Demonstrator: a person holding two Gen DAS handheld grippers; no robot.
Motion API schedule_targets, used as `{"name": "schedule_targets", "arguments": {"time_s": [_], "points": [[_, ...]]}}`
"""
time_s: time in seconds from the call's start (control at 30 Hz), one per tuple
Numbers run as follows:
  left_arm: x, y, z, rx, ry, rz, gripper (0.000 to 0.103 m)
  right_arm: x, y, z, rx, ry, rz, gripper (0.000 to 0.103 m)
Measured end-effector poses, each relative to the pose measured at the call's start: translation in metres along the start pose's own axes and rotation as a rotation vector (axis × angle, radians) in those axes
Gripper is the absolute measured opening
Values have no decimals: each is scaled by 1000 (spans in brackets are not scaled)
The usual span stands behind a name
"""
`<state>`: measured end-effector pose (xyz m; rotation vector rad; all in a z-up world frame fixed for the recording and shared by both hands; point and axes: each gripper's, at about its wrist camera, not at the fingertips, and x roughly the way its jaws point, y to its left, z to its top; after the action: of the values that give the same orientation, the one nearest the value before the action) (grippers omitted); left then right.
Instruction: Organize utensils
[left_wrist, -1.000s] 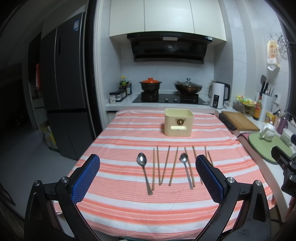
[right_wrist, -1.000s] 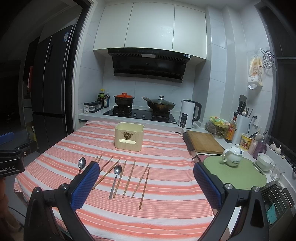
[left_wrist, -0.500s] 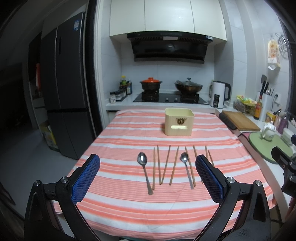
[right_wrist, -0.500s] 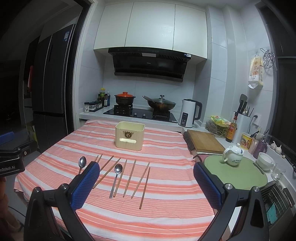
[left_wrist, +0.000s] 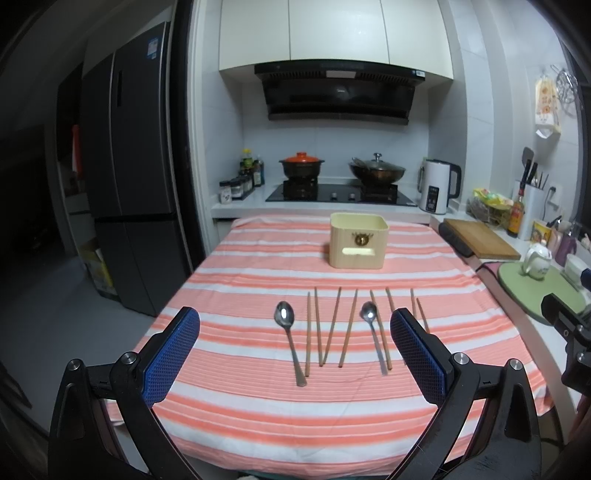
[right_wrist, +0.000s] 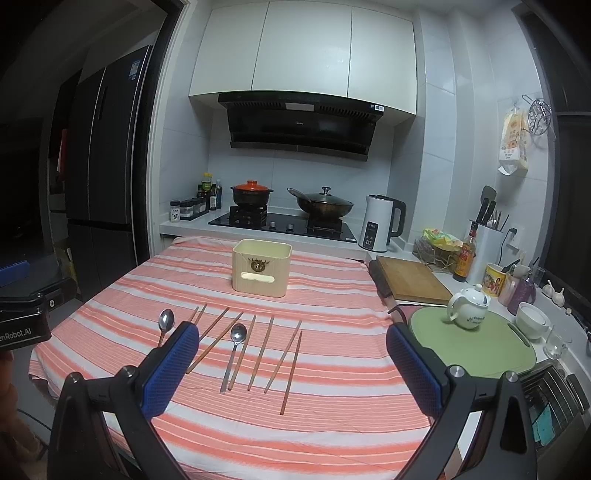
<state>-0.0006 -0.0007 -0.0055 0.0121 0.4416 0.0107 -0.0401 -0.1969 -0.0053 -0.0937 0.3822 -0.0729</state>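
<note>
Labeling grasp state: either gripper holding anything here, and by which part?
Nothing is held. The left gripper and right gripper are both open and empty; spoons and chopsticks lie on the table.

No displacement noted since the earlier pictures beyond a marginal shift of viewpoint in both wrist views.
</note>
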Motion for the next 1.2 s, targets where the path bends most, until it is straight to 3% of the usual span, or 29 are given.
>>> {"name": "schedule_targets", "arguments": {"time_s": [1.2], "points": [[5, 0, 4, 1, 17, 3, 103, 3, 1, 2, 4, 10, 1, 103]]}}
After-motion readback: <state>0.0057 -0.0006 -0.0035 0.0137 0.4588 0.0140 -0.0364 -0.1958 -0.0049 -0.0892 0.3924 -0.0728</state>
